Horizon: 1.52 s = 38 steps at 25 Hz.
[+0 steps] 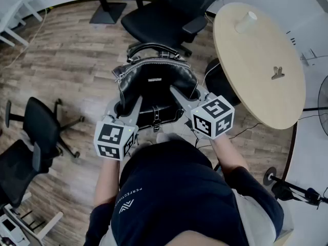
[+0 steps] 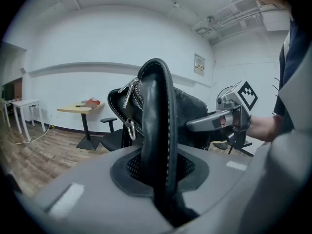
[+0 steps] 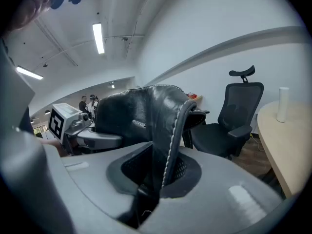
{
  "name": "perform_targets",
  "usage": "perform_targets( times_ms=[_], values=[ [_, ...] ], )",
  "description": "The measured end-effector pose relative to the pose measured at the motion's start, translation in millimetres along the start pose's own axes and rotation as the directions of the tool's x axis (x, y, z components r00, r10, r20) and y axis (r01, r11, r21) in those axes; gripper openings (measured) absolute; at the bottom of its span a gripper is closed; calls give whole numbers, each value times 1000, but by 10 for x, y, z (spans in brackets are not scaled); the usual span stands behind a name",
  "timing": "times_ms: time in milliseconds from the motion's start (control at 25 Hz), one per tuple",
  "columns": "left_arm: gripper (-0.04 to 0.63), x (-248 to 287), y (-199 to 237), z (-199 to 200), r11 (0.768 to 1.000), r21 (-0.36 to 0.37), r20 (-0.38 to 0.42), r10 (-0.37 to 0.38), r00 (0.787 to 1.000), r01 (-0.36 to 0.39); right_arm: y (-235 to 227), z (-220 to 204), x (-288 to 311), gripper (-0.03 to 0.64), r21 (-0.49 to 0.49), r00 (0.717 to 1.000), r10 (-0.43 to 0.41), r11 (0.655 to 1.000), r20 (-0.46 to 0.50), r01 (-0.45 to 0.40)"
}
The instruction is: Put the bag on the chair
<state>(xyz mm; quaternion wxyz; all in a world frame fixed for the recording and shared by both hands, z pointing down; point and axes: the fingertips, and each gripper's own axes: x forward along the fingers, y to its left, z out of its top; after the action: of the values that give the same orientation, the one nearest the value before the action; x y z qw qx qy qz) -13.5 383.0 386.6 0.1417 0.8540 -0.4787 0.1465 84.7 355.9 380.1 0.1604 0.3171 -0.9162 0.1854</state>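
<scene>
In the head view, you hold the black bag [image 1: 154, 94] up in front of your torso, between your 2 grippers. Your left gripper [image 1: 135, 105] grips it on its left side and your right gripper [image 1: 178, 94] on its right side. The bag hangs over the wooden floor [image 1: 77, 65], not on any seat. The black office chair [image 1: 164, 12] stands just beyond it, near the bag's looped handles. To your right is the round desk [image 1: 256, 60], which carries a paper cup [image 1: 247, 22] near its far edge. A second chair [image 1: 41, 124] stands well apart on your left.

In the left gripper view, your jaws are nearly together and pinch a thick black stitched edge [image 2: 157, 130] of the bag, which rises upright between the 2 pads. A metal ring [image 2: 130, 129] hangs beside it. Across the bag's body you see your other gripper clamped on the far side.

In the right gripper view, your jaws are pressed in on the bag's leather rim, its white stitching running up between the pads. The bag's body bulges to the left of the jaws. The office chair stands to the right behind the bag, and the desk with the cup lies at the far right edge.
</scene>
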Motion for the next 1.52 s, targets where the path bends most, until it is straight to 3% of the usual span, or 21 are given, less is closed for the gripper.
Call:
perform_targets(
  times_ms=[1040, 1520],
  values=[
    [89, 656, -279, -9, 992, -36, -66, 116, 991, -119, -749, -141, -47, 38, 51, 993, 104, 994, -52, -101],
    [86, 928, 111, 41, 984, -48, -80, 167, 983, -171, -963, 19, 367, 38, 42, 989, 129, 991, -76, -126]
  ],
)
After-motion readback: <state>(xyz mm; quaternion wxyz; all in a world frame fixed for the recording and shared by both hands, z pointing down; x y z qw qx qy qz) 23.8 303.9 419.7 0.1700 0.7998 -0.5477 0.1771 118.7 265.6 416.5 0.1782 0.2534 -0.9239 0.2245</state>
